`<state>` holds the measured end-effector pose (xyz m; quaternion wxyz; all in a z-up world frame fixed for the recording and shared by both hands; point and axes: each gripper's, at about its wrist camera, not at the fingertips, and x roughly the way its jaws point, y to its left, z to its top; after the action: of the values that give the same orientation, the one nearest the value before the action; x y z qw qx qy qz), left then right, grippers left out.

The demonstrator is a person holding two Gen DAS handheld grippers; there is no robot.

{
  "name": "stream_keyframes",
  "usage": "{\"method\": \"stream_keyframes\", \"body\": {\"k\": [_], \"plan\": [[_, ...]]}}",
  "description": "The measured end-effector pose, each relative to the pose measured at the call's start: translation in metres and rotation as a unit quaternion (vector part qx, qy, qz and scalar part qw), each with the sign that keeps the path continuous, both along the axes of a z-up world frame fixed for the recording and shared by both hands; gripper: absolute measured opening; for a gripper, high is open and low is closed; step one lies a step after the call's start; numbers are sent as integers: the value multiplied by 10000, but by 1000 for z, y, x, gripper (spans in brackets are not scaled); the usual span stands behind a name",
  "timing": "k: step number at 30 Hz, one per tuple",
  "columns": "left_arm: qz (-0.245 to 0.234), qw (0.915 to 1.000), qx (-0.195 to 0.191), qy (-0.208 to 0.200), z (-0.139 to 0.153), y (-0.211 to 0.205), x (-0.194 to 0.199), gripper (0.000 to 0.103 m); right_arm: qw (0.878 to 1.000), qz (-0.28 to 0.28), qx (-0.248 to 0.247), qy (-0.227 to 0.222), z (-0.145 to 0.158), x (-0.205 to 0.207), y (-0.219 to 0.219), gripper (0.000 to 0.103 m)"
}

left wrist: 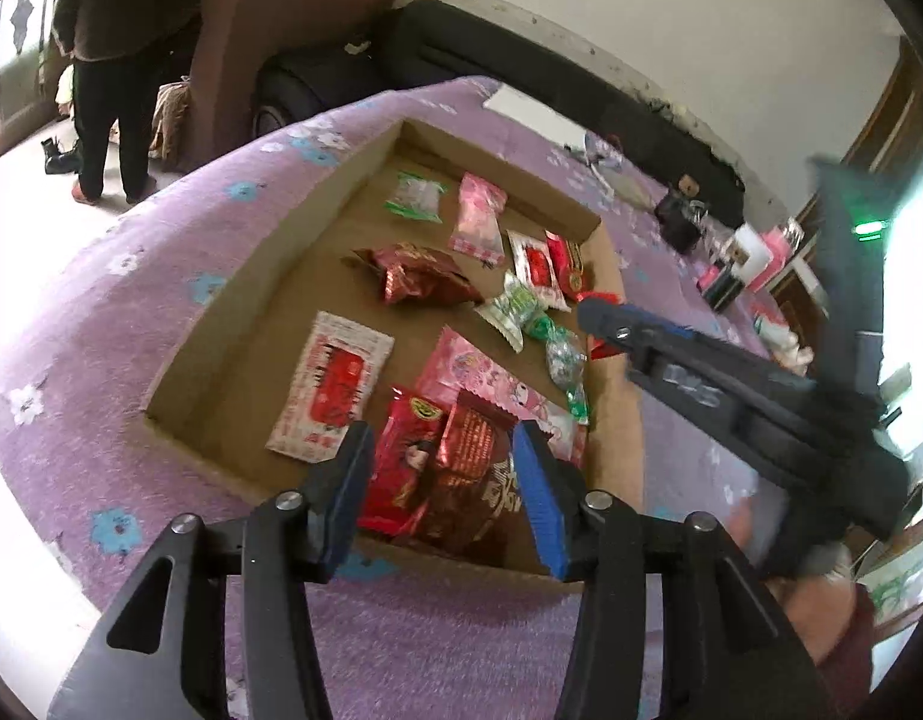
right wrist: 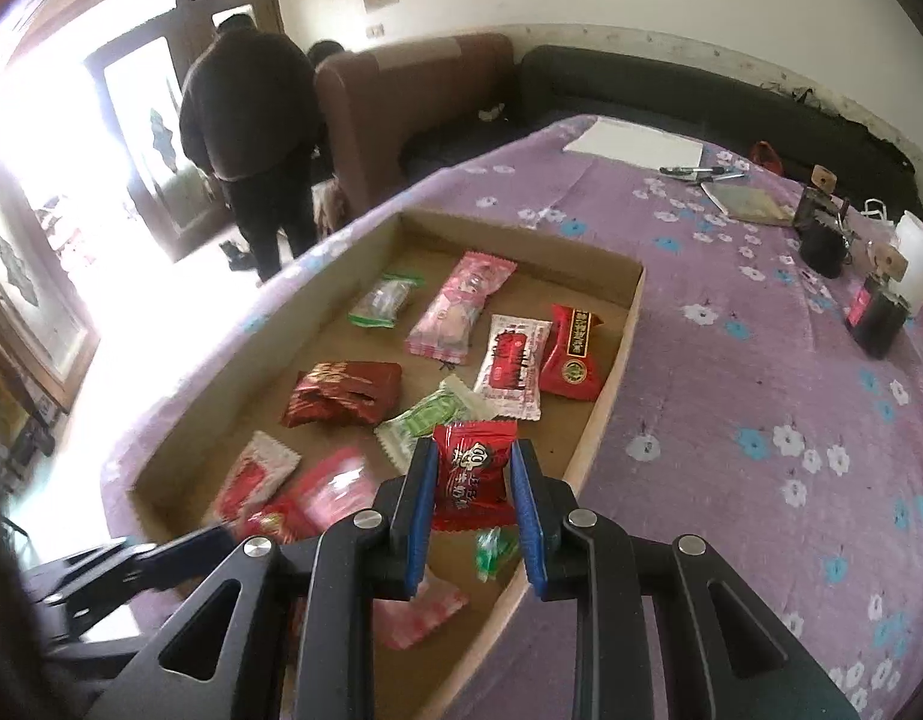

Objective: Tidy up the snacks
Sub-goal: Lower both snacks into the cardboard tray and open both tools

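A shallow cardboard tray [left wrist: 263,276] on a purple flowered tablecloth holds several snack packets. My left gripper [left wrist: 443,474] is open and hovers over a red packet [left wrist: 413,468] and a dark red foil packet [left wrist: 473,456] at the tray's near end, gripping nothing. My right gripper [right wrist: 470,480] is shut on a small red candy packet [right wrist: 470,468] and holds it above the tray [right wrist: 611,396] near its right wall. The right gripper also shows in the left wrist view [left wrist: 605,315], over the tray's right edge. A green candy [right wrist: 494,552] lies under it.
The tray also holds pink [right wrist: 455,312], white-and-red [right wrist: 512,366], green [right wrist: 383,300] and dark red [right wrist: 347,393] packets. Black jars [right wrist: 821,234], a white cup [right wrist: 917,258], a notebook [right wrist: 743,201] and paper [right wrist: 635,144] sit on the cloth. A person [right wrist: 245,132] stands by a brown sofa [right wrist: 413,96].
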<state>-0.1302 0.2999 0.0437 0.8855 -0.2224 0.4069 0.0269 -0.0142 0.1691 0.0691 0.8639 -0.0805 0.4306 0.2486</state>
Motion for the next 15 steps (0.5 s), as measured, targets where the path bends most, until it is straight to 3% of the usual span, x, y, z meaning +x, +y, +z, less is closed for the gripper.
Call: {"method": "stream_keyframes", "body": {"k": [6,12,15], "plan": [[49,9999,29,-157,8,6,-9,47,9997,-240,-56,89,-13,23,1,28],[92,9998,-33,-174,9,8,-11,47,9988,-356,341,23,4,20,-17,42],[71,9997,23,-219,12,3,-14,47,9980,-478,411,-71,14,13,-30,43]]}}
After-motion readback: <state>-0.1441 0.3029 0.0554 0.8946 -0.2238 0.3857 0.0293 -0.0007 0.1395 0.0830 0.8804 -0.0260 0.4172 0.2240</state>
